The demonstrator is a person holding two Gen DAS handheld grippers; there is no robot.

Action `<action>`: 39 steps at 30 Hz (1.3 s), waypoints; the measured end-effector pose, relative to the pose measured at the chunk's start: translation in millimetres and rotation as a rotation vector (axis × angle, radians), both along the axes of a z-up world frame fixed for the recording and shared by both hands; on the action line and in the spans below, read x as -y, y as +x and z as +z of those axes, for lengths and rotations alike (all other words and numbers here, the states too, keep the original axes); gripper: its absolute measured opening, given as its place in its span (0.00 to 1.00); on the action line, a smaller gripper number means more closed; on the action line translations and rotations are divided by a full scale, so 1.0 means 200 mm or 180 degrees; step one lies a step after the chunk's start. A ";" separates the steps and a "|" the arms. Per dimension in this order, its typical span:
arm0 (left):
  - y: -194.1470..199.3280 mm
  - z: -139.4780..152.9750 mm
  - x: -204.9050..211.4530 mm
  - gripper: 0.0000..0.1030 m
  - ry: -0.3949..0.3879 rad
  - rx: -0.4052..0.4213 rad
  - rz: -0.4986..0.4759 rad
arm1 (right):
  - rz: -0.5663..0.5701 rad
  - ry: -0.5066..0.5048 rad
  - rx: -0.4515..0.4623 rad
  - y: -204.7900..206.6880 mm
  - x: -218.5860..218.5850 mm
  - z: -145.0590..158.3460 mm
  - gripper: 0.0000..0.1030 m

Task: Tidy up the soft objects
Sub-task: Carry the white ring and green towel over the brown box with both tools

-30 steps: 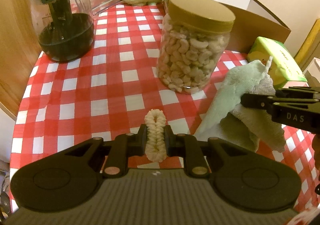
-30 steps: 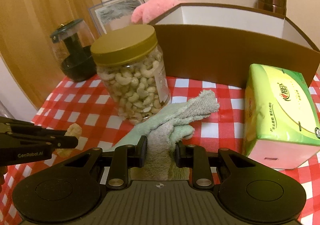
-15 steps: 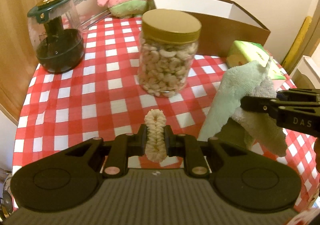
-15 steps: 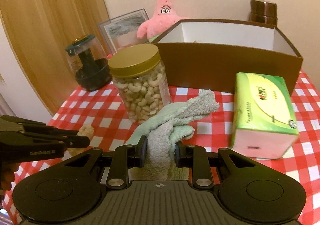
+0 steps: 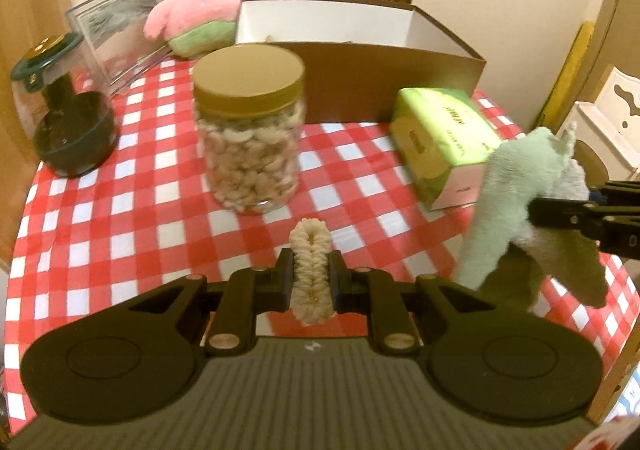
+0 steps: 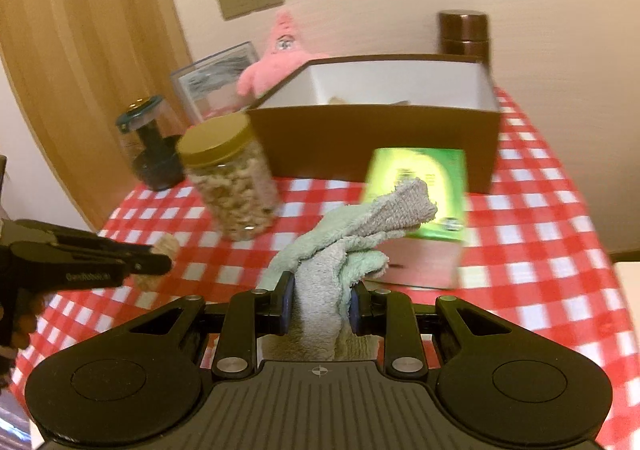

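right gripper (image 6: pixel 319 300) clamped on green-grey towel (image 6: pixel 352 234) at bottom centre, left gripper (image 6: pixel 158 256) entering mid-left pinching cream knitted piece (image 6: pixel 166 246), cashew jar (image 6: pixel 230 180) left of centre, brown box (image 6: pixel 384 138) behind

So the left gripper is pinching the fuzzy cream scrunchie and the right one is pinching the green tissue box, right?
Not quite. The right gripper is pinching the green towel, not the tissue box, as the right wrist view shows. The left gripper does pinch the cream scrunchie.
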State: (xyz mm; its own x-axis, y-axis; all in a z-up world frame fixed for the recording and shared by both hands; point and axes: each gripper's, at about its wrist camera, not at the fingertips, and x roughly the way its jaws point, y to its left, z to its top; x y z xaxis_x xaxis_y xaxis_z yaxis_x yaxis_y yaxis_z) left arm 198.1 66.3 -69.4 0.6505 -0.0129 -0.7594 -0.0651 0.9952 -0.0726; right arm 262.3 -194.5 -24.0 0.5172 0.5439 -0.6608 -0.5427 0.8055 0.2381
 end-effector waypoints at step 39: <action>1.04 0.41 0.11 0.16 0.0426 0.0457 0.0292 | -0.0085 0.0145 0.1109 1.18 0.38 0.45 0.26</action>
State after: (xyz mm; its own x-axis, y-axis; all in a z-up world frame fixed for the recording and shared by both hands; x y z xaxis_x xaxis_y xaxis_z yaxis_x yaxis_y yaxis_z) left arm 406.1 45.2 12.0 0.7460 0.1461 -0.6497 -0.1544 0.9870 0.0447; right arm 498.9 -270.4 66.4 0.7219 0.5518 -0.4176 -0.5765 0.8134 0.0782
